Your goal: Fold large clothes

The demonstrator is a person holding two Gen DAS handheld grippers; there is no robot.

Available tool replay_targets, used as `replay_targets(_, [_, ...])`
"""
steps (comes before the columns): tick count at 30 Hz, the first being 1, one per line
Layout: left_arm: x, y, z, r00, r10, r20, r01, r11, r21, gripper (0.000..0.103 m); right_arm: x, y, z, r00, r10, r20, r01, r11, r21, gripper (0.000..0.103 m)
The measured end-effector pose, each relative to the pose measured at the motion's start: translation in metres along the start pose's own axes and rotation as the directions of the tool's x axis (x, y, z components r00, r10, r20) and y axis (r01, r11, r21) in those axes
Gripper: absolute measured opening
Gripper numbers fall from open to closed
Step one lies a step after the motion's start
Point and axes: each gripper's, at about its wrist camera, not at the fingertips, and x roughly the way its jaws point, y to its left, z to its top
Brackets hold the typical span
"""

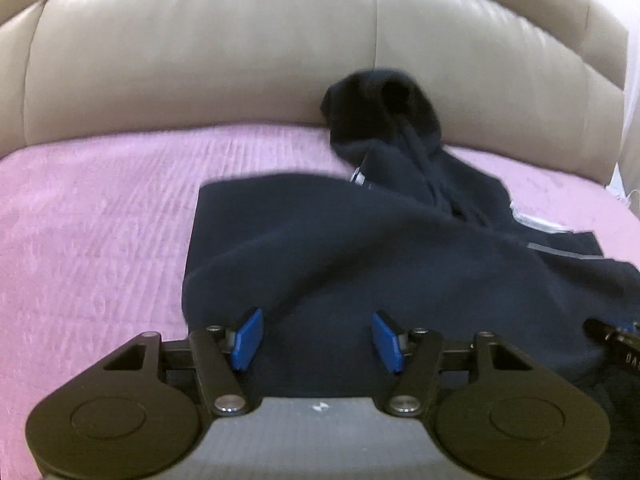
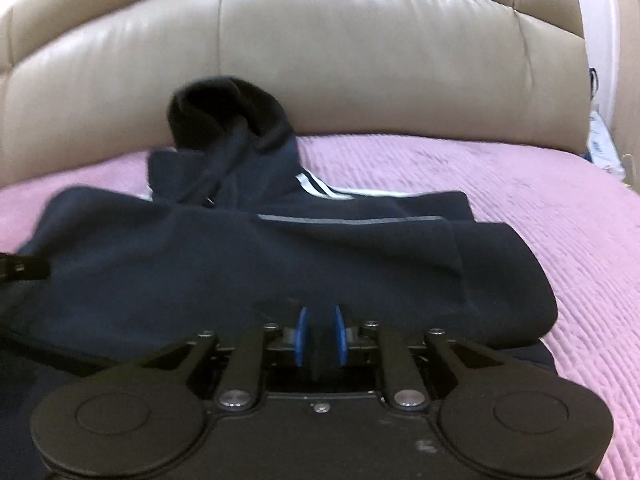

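A dark navy hoodie (image 1: 360,240) lies partly folded on a pink quilted bedspread (image 1: 100,220), its hood (image 1: 384,108) bunched up against the headboard. In the right wrist view the hoodie (image 2: 280,264) shows white stripes (image 2: 316,186) near the collar. My left gripper (image 1: 316,338) stands open low over the near left part of the cloth, blue pads well apart with nothing pinched. My right gripper (image 2: 320,334) is over the near edge, its pads only a narrow gap apart, with a dark fold of the hoodie between them but not visibly squeezed.
A padded beige leather headboard (image 1: 200,60) closes off the far side. Bare pink bedspread (image 2: 520,184) spreads to the right of the hoodie and also to its left. Part of the other gripper shows at the right edge (image 1: 612,334) and the left edge (image 2: 24,268).
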Motion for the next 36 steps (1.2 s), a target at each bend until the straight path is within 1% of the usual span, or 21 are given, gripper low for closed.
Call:
replay_targets(2, [-0.004,-0.006,0.009,0.999,0.013,0.031,-0.014,1.0,0.019,0.06,-0.001,0.001,0.011,1.0,0.02,0.009,-0.02,1.0,0.003,0.018])
replay_targets(6, [-0.008,-0.02,0.039,0.995,-0.028,0.095,0.028,1.0,0.0,0.06,0.017,0.005,0.044,0.999,0.032,0.029,-0.032,0.999,-0.019,0.03])
replay_targets(8, [-0.002,-0.029,0.064,0.989,-0.054,0.136,0.055,0.999,0.003,0.06,0.036,0.005,0.064,0.998,0.06,0.036,-0.06,0.998,-0.003,0.03])
replay_targets(10, [0.014,-0.039,0.095,0.985,-0.069,0.156,0.07,0.998,0.003,0.06,0.054,0.007,0.086,0.994,0.097,0.05,-0.099,0.995,0.022,0.03])
replay_targets(12, [0.036,-0.044,0.129,0.977,-0.09,0.196,0.094,0.996,-0.012,0.061,0.077,0.008,0.113,0.991,0.13,0.035,-0.132,0.99,0.056,0.03])
replay_targets(15, [0.07,-0.051,0.171,0.974,-0.039,0.224,0.044,0.999,-0.018,0.06,0.094,0.006,0.145,0.987,0.158,0.026,-0.16,0.983,0.091,0.031])
replay_targets(16, [0.082,-0.052,0.183,0.972,-0.019,0.236,0.023,1.0,-0.014,0.061,0.095,0.005,0.152,0.986,0.163,0.032,-0.165,0.982,0.091,0.036])
replay_targets(18, [0.109,-0.059,0.202,0.979,0.029,0.204,-0.036,0.999,0.028,0.06,0.096,0.003,0.165,0.983,0.177,0.04,-0.179,0.98,0.09,0.041])
replay_targets(19, [0.123,-0.062,0.208,0.985,0.032,0.167,-0.041,0.998,0.05,0.06,0.098,0.002,0.17,0.981,0.19,0.039,-0.193,0.977,0.088,0.041])
replay_targets(20, [0.136,-0.064,0.212,0.99,0.034,0.136,-0.043,0.997,0.064,0.057,0.099,0.002,0.175,0.979,0.202,0.035,-0.204,0.975,0.087,0.041])
replay_targets(21, [0.148,-0.067,0.213,0.992,0.05,0.117,-0.058,0.996,0.073,0.05,0.101,0.005,0.179,0.976,0.215,0.031,-0.216,0.973,0.086,0.041])
replay_targets(22, [0.157,-0.07,0.214,0.993,0.05,0.103,-0.059,0.994,0.09,0.05,0.1,0.008,0.182,0.973,0.228,0.025,-0.229,0.97,0.079,0.041])
replay_targets(24, [0.167,-0.074,0.212,0.996,0.027,0.084,-0.036,0.994,0.107,0.05,0.102,0.015,0.188,0.972,0.236,0.02,-0.237,0.97,0.059,0.041])
replay_targets(26, [0.169,-0.077,0.21,0.995,-0.033,0.089,0.024,0.994,0.109,0.051,0.104,0.02,0.191,0.971,0.24,0.017,-0.24,0.969,0.053,0.041])
replay_targets(27, [0.17,-0.078,0.211,0.993,-0.065,0.095,0.055,0.993,0.104,0.054,0.105,0.022,0.192,0.97,0.244,0.011,-0.244,0.968,0.053,0.041])
replay_targets(28, [0.173,-0.08,0.213,0.991,-0.074,0.108,0.062,0.992,0.112,0.059,0.105,0.023,0.191,0.969,0.248,0.007,-0.248,0.967,0.057,0.041])
replay_targets(29, [0.179,-0.083,0.216,0.992,-0.058,0.114,0.044,0.991,0.128,0.056,0.107,0.024,0.19,0.967,0.255,0.004,-0.255,0.965,0.059,0.041])
replay_targets(31, [0.191,-0.088,0.222,0.997,-0.006,0.08,-0.006,0.99,0.144,0.009,0.104,0.025,0.189,0.966,0.259,0.007,-0.259,0.965,0.048,0.041])
replay_targets(32, [0.194,-0.087,0.226,0.997,-0.015,0.072,0.005,0.991,0.134,0.008,0.105,0.025,0.189,0.967,0.256,0.009,-0.256,0.966,0.044,0.041])
replay_targets(34, [0.184,-0.079,0.229,0.992,-0.057,0.112,0.043,0.991,0.125,0.008,0.104,0.023,0.189,0.966,0.257,0.016,-0.258,0.965,0.054,0.041])
replay_targets(36, [0.165,-0.07,0.228,0.982,-0.124,0.145,0.104,0.985,0.138,0.008,0.106,0.024,0.192,0.964,0.266,0.02,-0.267,0.962,0.062,0.042])
